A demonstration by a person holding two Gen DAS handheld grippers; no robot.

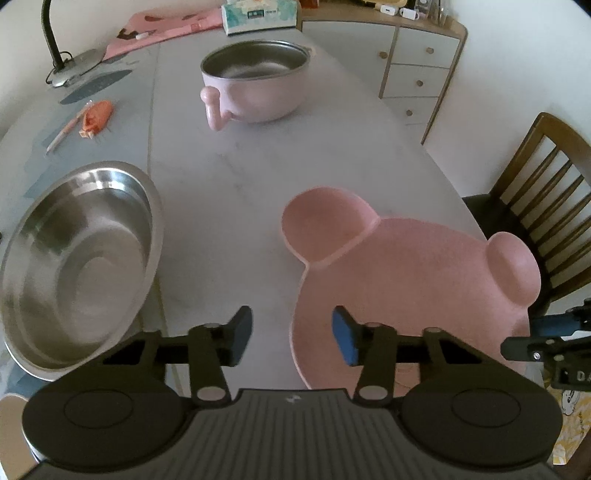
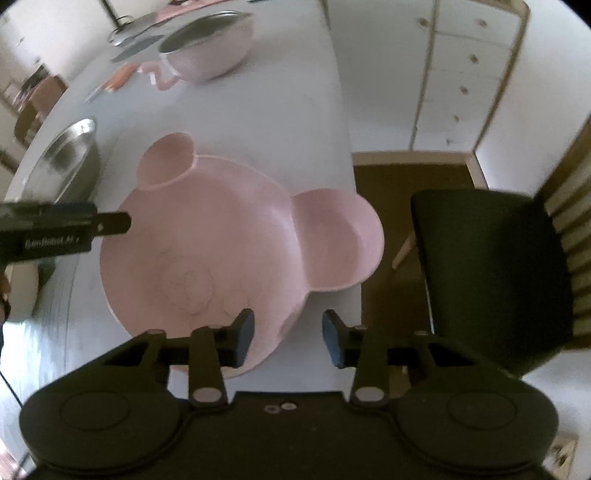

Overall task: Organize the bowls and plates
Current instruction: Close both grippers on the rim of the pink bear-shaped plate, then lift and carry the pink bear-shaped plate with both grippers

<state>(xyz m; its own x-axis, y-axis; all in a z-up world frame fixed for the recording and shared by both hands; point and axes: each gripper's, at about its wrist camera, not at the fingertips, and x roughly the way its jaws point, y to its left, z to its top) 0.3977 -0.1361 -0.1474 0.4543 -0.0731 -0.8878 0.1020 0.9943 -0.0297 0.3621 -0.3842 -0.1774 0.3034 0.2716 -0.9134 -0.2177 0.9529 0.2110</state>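
Observation:
A pink bear-shaped plate (image 1: 413, 273) (image 2: 207, 240) with two ear wells lies on the pale marble table (image 1: 229, 177), one ear overhanging the right edge. My left gripper (image 1: 293, 339) is open and straddles the plate's left rim, right pad over the plate, left pad over the table. My right gripper (image 2: 289, 341) is open astride the near-right rim, no pad touching. A steel bowl (image 1: 77, 258) (image 2: 62, 158) sits to the left. A pink pot with a steel liner (image 1: 255, 85) (image 2: 207, 44) stands further back.
A wooden chair (image 1: 535, 206) (image 2: 498, 277) stands close to the table's right edge. A drawer cabinet (image 1: 417, 74) is behind it. A tissue box (image 1: 258, 16), a desk lamp (image 1: 55, 55), an orange item (image 1: 96, 118) and a pen lie at the back left.

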